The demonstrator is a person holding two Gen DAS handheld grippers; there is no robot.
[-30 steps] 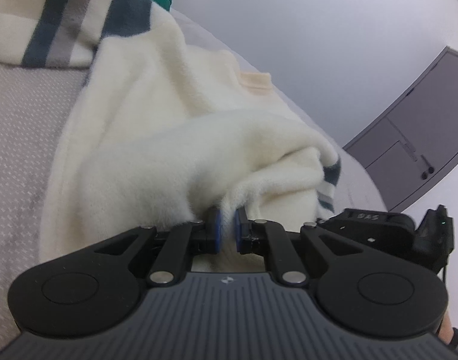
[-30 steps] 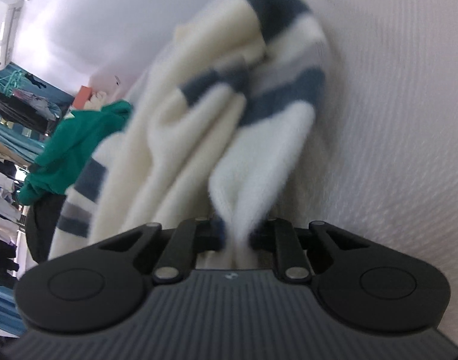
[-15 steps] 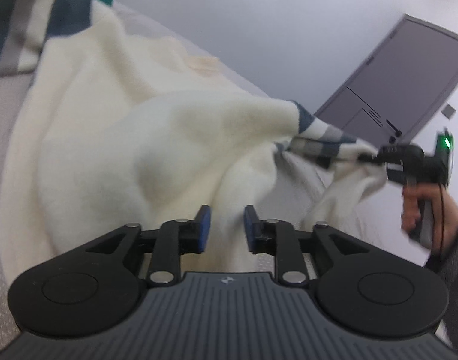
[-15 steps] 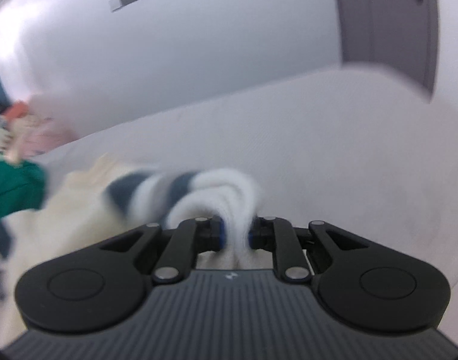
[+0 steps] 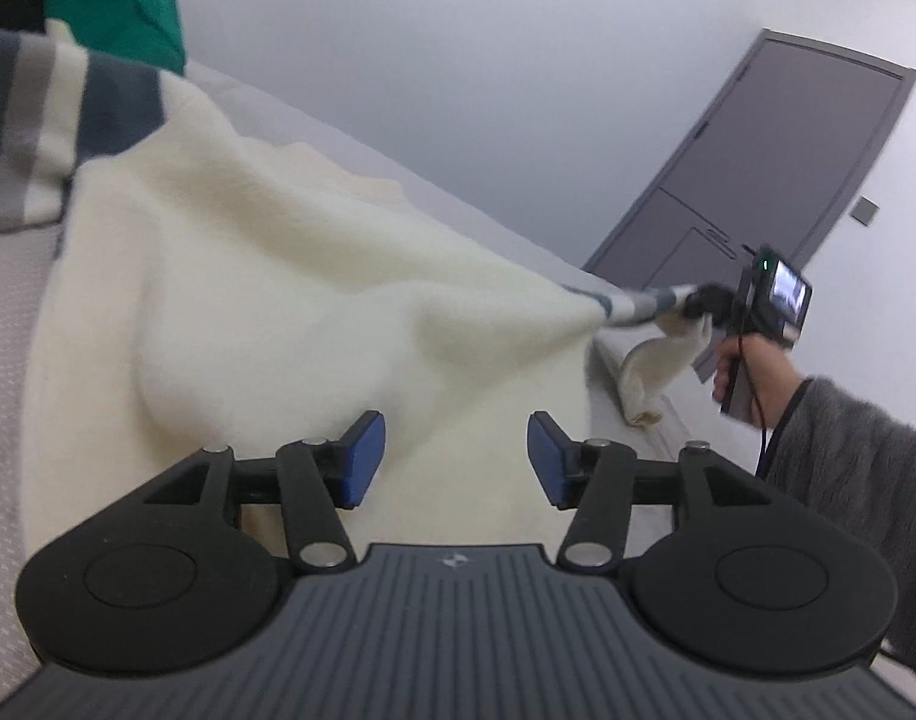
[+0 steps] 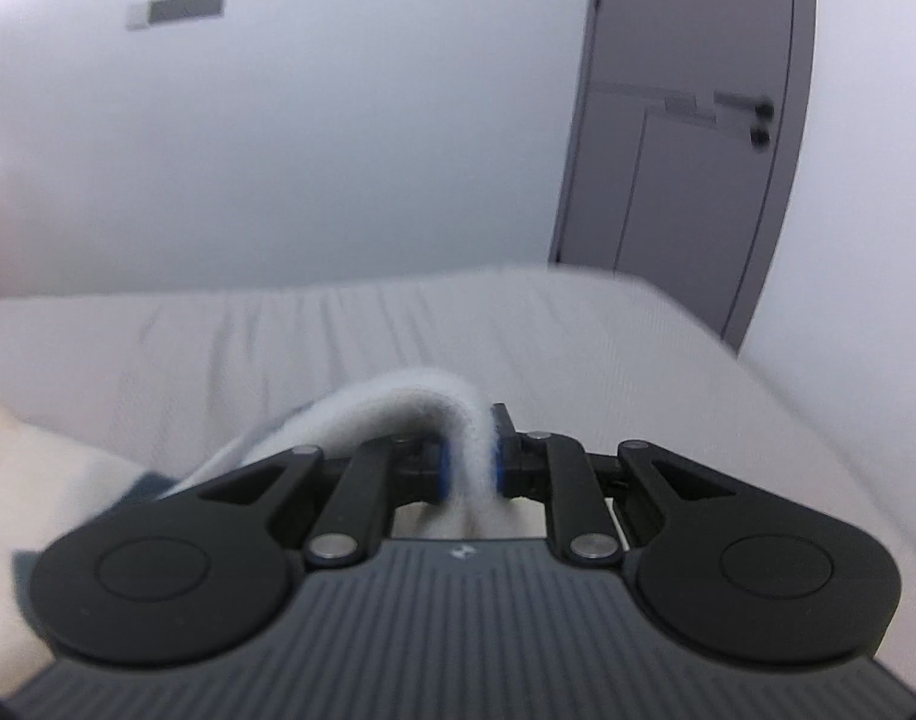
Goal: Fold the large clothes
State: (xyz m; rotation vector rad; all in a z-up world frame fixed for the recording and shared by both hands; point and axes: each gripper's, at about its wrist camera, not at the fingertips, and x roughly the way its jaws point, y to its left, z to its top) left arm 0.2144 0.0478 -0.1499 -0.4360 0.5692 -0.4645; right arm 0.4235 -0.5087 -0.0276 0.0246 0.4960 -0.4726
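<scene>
A big cream fleece sweater (image 5: pixel 266 312) with dark blue and grey stripes lies spread over the pale grey bed (image 5: pixel 8 324). My left gripper (image 5: pixel 455 462) hovers just above its body; its jaws are opening, the blue pads apart and pressing on nothing. In the left wrist view my right gripper (image 5: pixel 698 303) is far to the right, held by a hand in a grey fuzzy sleeve (image 5: pixel 848 450), pulling a striped sleeve taut. In the right wrist view the right gripper (image 6: pixel 470 465) is shut on that fold of cream sleeve (image 6: pixel 410 402).
A green garment (image 5: pixel 116 0) lies at the far left of the bed. Beyond the bed stand a white wall and a grey door (image 6: pixel 692 120). The bed's far right edge (image 6: pixel 758 372) drops off near the door.
My left gripper let go of the sweater and its jaws spread wide. The right gripper swung far to the right with the striped sleeve, stretching it out over the bed.
</scene>
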